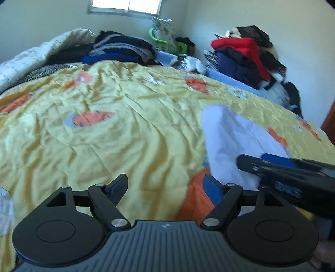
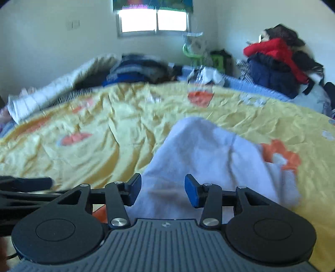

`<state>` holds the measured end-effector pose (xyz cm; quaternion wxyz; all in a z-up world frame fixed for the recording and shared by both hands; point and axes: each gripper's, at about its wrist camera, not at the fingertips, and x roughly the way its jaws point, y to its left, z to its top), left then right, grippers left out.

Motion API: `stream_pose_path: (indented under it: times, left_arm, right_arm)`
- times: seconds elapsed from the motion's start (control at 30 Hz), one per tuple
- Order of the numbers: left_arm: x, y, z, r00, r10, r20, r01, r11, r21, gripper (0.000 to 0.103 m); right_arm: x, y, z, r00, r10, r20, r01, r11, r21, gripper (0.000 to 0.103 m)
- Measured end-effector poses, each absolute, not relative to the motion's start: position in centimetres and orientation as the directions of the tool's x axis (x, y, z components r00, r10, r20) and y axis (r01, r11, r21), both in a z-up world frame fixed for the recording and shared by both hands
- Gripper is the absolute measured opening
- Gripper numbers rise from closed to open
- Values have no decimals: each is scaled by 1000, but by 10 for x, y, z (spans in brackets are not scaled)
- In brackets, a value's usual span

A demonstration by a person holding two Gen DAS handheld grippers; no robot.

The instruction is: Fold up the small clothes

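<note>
A small pale lavender-white garment [image 1: 232, 142] lies rumpled on the yellow bedspread [image 1: 117, 134], right of my left gripper [image 1: 167, 184]. The left gripper is open and empty above the spread. The right gripper shows in the left wrist view [image 1: 261, 165] as a dark arm over the garment's near edge. In the right wrist view the right gripper [image 2: 162, 189] is open, its blue-padded fingers either side of the garment [image 2: 201, 154], which runs up between them. Whether the pads touch the cloth is unclear.
Piles of dark and blue clothes [image 1: 123, 48] lie at the bed's far end. A heap with a red jacket [image 1: 240, 46] stands at the far right. White bedding [image 1: 31, 56] lies at the far left. A window [image 2: 155, 19] is in the far wall.
</note>
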<state>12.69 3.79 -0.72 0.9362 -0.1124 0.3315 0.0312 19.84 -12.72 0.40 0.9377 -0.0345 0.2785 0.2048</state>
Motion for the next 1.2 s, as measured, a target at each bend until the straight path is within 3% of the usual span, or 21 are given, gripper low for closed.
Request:
stream_pose_path:
  times: [0.13, 0.23, 0.33, 0.47, 0.53, 0.7, 1.0, 1.2]
  left_arm:
    - [125, 19, -14, 760, -69, -646, -77, 978, -194, 79]
    - [121, 8, -18, 751, -97, -653, -46, 979, -197, 79]
    - [117, 3, -18, 751, -90, -654, -28, 985, -168, 79]
    - [114, 3, -19, 748, -92, -657, -33, 984, -175, 79]
    - [110, 2, -19, 752, -80, -654, -30, 987, -156, 79]
    - [102, 0, -21, 750, -76, -657, -24, 990, -142, 80]
    - [84, -2, -34, 748, -47, -662, -9, 997, -81, 81]
    - [71, -3, -38, 766, -39, -642, 12, 999, -46, 88]
  right_arm:
    - [174, -155, -10, 761, 309, -571, -328, 942, 72, 57]
    - [169, -172, -20, 765, 295, -573, -282, 953, 113, 52]
    - [152, -183, -13, 803, 279, -526, -251, 960, 125, 59]
    - [152, -193, -28, 774, 227, -591, -198, 974, 114, 61]
    - [144, -199, -27, 780, 236, -579, -179, 972, 154, 62]
    - [125, -201, -21, 799, 214, -562, -164, 977, 139, 83]
    - [104, -201, -31, 774, 209, -598, -150, 978, 148, 89]
    - [90, -199, -38, 765, 204, -611, -149, 979, 140, 94]
